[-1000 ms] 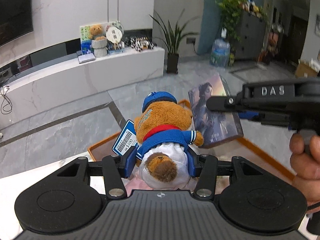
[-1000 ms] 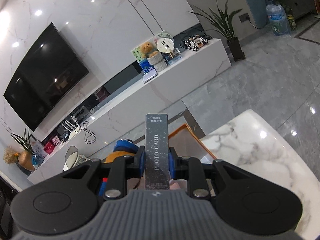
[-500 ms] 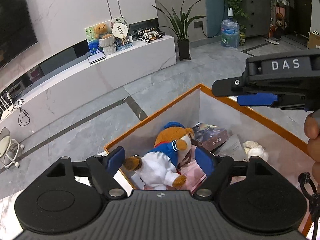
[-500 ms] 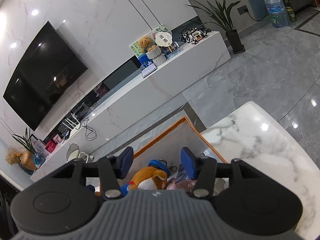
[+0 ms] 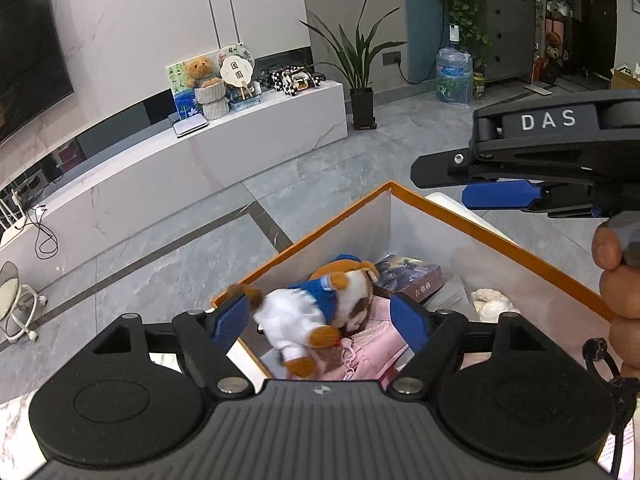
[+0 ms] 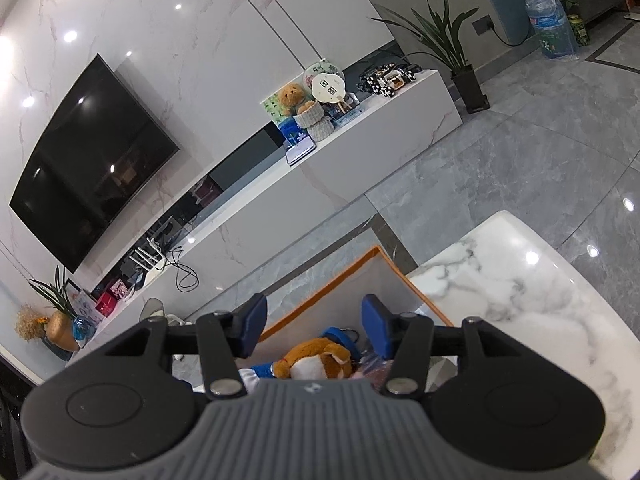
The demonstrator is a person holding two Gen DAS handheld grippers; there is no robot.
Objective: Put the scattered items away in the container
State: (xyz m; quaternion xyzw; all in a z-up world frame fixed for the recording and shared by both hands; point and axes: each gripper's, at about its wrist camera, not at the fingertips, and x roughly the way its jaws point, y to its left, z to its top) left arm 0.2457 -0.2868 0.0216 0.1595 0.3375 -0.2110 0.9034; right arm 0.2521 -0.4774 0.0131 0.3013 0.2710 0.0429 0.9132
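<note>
Down below, the left claw (image 5: 322,322) hangs with its blue pads spread wide, gripping nothing, over the orange-rimmed container (image 5: 496,240) on the marble bench (image 6: 520,280). Under it the teddy bear (image 5: 316,306) in blue and white lies on its side inside the container, on pink fabric (image 5: 372,360), with a dark photo card box (image 5: 412,280) just to its right. Further right, the right claw (image 6: 314,328) hovers above, also spread and empty

Bear (image 5: 316,312) motion-blurred; pink item (image 5: 368,356) partly hidden by left tongs' body.
</note>
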